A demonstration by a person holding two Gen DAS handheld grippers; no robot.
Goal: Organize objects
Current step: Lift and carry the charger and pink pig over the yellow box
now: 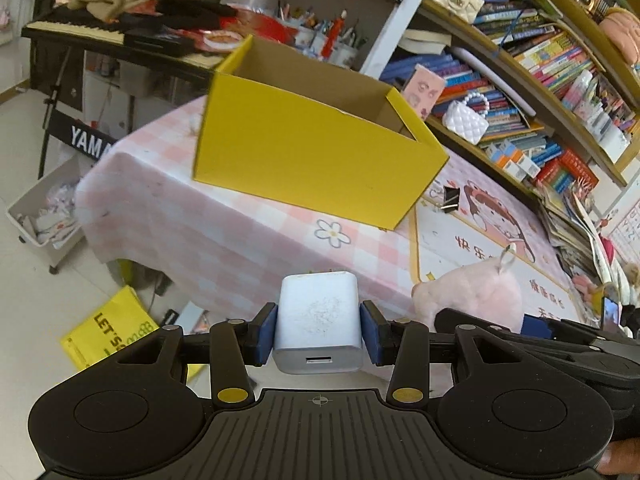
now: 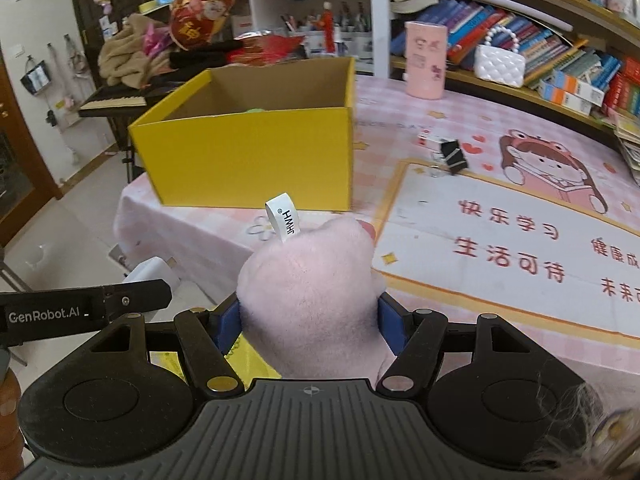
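My left gripper (image 1: pixel 319 330) is shut on a white USB charger (image 1: pixel 318 320), whose port faces the camera. It hangs in front of the table's near edge. My right gripper (image 2: pixel 308 320) is shut on a pink plush toy (image 2: pixel 310 292) with a white label loop (image 2: pixel 283 218). The plush (image 1: pixel 468 294) and the right gripper (image 1: pixel 532 328) also show at the right in the left wrist view. An open yellow cardboard box (image 1: pixel 316 152) stands on the pink checked table (image 1: pixel 224 236), ahead of both grippers. Something green lies inside the yellow box (image 2: pixel 248 156).
A black binder clip (image 2: pixel 452 154) and a small white block lie on the cartoon mat (image 2: pixel 500 248). A pink cylinder (image 2: pixel 426 60) and a white quilted purse (image 2: pixel 500 64) stand by the bookshelves. A keyboard piano (image 1: pixel 80 32), a floor bin (image 1: pixel 44 208) and a yellow bag (image 1: pixel 108 328) lie left.
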